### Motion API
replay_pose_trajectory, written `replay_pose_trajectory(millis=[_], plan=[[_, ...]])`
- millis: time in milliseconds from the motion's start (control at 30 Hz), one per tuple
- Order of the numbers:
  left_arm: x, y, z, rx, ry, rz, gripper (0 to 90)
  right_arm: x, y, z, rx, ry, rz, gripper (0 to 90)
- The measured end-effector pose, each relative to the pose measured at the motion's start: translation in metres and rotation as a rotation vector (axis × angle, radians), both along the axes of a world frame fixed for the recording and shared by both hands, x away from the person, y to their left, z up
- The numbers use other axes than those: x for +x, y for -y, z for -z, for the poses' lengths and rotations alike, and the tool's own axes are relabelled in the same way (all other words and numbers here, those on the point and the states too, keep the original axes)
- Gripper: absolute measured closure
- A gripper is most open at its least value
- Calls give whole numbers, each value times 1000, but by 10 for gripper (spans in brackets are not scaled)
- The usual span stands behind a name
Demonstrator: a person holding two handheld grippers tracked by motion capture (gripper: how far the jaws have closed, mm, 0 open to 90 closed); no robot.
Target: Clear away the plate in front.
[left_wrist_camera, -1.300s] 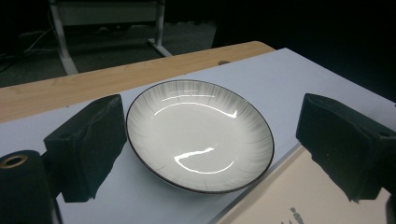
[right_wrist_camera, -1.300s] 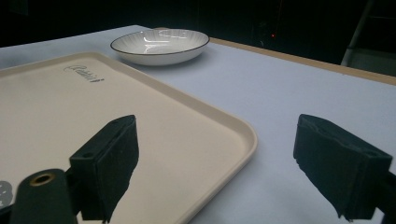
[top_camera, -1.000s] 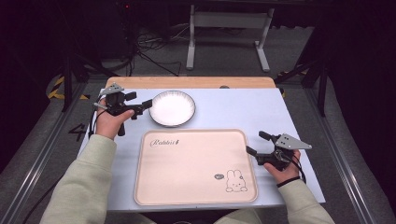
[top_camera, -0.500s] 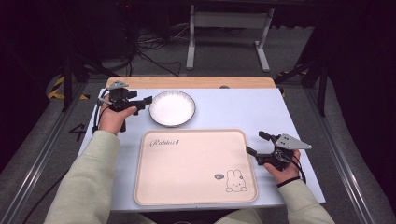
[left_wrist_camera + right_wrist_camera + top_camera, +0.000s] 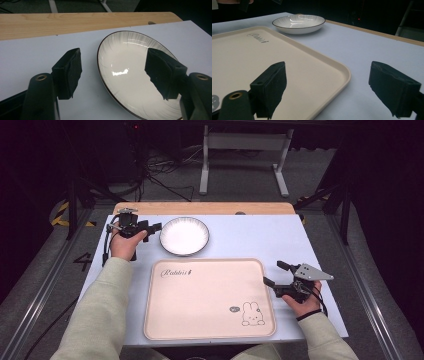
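A white bowl-like plate (image 5: 184, 236) with a dark rim stands on the white table, behind a beige tray (image 5: 210, 320) printed with a rabbit. My left gripper (image 5: 153, 228) is open just left of the plate. In the left gripper view its jaws straddle the plate's (image 5: 130, 82) left rim, one pad over the table and one over the plate's inside, and the left gripper (image 5: 112, 72) holds nothing. My right gripper (image 5: 275, 273) is open at the tray's right edge. In the right gripper view the right gripper (image 5: 337, 87) spans the edge of the tray (image 5: 249, 57), with the plate (image 5: 298, 23) far behind.
A wooden strip (image 5: 200, 208) runs along the table's far edge, with dark floor, cables and a metal stand (image 5: 245, 150) beyond it. Bare white tabletop (image 5: 260, 237) lies right of the plate and around the tray.
My left gripper has shifted slightly toward the far side, and its jaws now point level at the plate's left rim. The right gripper has stayed put.
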State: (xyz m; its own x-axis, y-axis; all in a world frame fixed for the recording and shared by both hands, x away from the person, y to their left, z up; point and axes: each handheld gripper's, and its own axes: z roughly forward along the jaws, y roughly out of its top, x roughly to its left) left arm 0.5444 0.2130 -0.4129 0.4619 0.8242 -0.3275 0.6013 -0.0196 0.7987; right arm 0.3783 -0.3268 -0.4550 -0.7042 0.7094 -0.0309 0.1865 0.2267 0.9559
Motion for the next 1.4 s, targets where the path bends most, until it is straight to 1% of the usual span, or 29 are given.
replay_pose_trajectory(millis=[67, 100, 200, 333, 500, 533, 600, 633, 667, 700, 767, 867, 933, 967, 1233, 1300, 1367, 1400], plan=[[2, 0, 3, -22, -33, 1, 322, 0, 0, 0, -2, 1, -1, 152], [3, 0, 5, -37, -40, 8, 328, 0, 0, 0, -2, 1, -1, 152], [7, 1, 12, -58, -71, 17, 328, 0, 0, 0, -3, 1, -1, 152], [10, 3, 20, -68, -93, 18, 332, 0, 0, 0, -5, 4, -2, 152], [11, 6, 26, -75, -109, 16, 333, 0, 0, 0, -2, 5, -7, 152], [12, 7, 28, -87, -121, 20, 335, 0, -1, 0, -3, 6, -7, 152], [13, 7, 30, -98, -135, 23, 341, 0, -1, 0, -2, 5, -7, 152], [13, 7, 30, -98, -135, 23, 343, 0, -1, 0, -2, 5, -7, 152], [14, 6, 32, -105, -150, 20, 342, 0, -1, 0, -2, 5, -7, 152], [14, 6, 33, -102, -154, 17, 342, 0, -1, 0, -2, 5, -7, 152], [14, 5, 35, -111, -166, 13, 334, 0, -1, 0, -2, 5, -7, 152], [15, 5, 38, -118, -173, 10, 328, 0, -1, 0, -5, 5, -6, 152], [16, 5, 40, -129, -190, 10, 331, 0, -1, 0, -5, 5, -6, 152], [16, 5, 42, -132, -201, 12, 346, 0, -1, 0, -5, 5, -7, 152], [18, 7, 49, -166, -251, 17, 370, 0, -1, 0, -10, 6, -8, 152], [18, 9, 50, -164, -267, 18, 381, 0, -1, 0, -11, 6, -8, 152], [19, 10, 52, -149, -295, 22, 433, -1, -1, 0, -12, 7, -9, 152], [19, 11, 52, -155, -293, 17, 445, -1, -1, 0, -13, 6, -10, 152]])
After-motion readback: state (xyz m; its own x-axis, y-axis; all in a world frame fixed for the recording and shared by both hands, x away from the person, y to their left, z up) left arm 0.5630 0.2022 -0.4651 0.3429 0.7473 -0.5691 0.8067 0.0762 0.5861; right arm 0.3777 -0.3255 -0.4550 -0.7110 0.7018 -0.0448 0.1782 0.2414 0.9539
